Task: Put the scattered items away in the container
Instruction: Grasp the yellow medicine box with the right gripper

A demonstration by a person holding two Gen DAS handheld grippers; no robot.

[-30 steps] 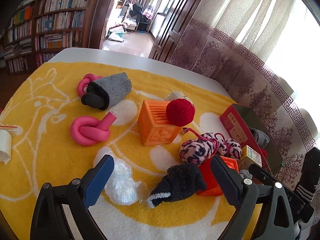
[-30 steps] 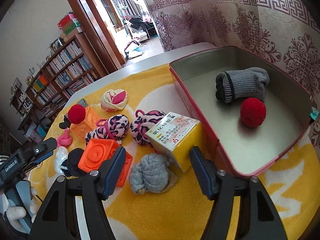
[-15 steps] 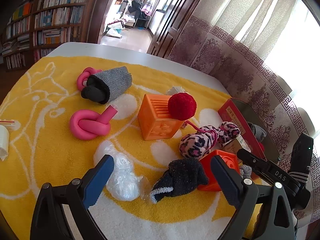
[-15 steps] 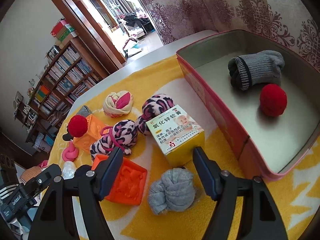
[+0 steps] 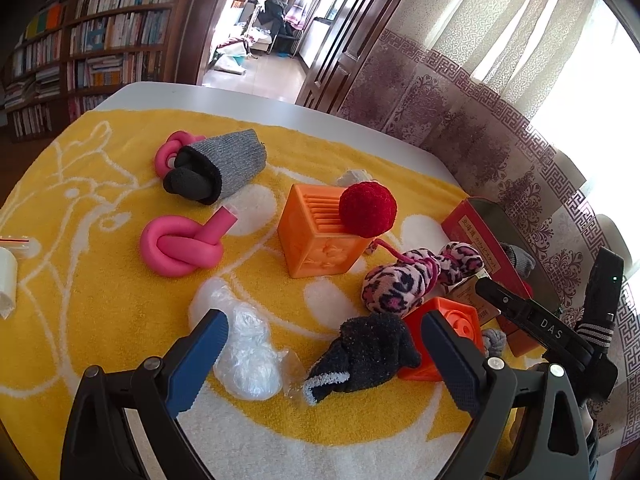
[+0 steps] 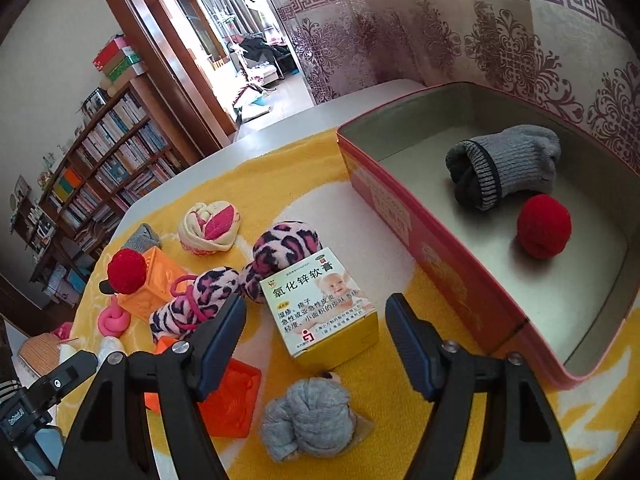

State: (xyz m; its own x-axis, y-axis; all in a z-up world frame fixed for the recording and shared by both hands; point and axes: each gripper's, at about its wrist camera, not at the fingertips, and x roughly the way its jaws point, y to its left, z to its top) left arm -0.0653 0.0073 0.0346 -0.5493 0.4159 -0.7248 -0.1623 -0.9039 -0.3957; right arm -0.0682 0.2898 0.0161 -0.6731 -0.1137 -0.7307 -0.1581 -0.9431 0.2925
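The red tin (image 6: 440, 264) at right holds a grey sock (image 6: 508, 168) and a red ball (image 6: 544, 226). My right gripper (image 6: 318, 340) is open, its fingers on either side of the yellow medicine box (image 6: 324, 308) without touching it. A rolled grey sock (image 6: 308, 420) lies just below. My left gripper (image 5: 324, 360) is open above a black sock (image 5: 368, 352) and a clear plastic bag (image 5: 244, 352). Further off lie an orange cube (image 5: 320, 236) with a red pom ball (image 5: 368, 208), leopard socks (image 5: 400, 280), a pink foam knot (image 5: 180, 246) and a grey-and-black sock (image 5: 216, 168).
All of it lies on a yellow towel (image 5: 100, 300) on a white table (image 5: 240, 96). A flat orange block (image 6: 232, 400) sits by the right gripper's left finger. A cream-and-pink rolled sock (image 6: 210, 226) lies further back. Curtains run behind the tin, bookshelves to the left.
My right gripper has moved left, away from the tin, and the yellow box now sits centred between its fingers. The left gripper has stayed put.
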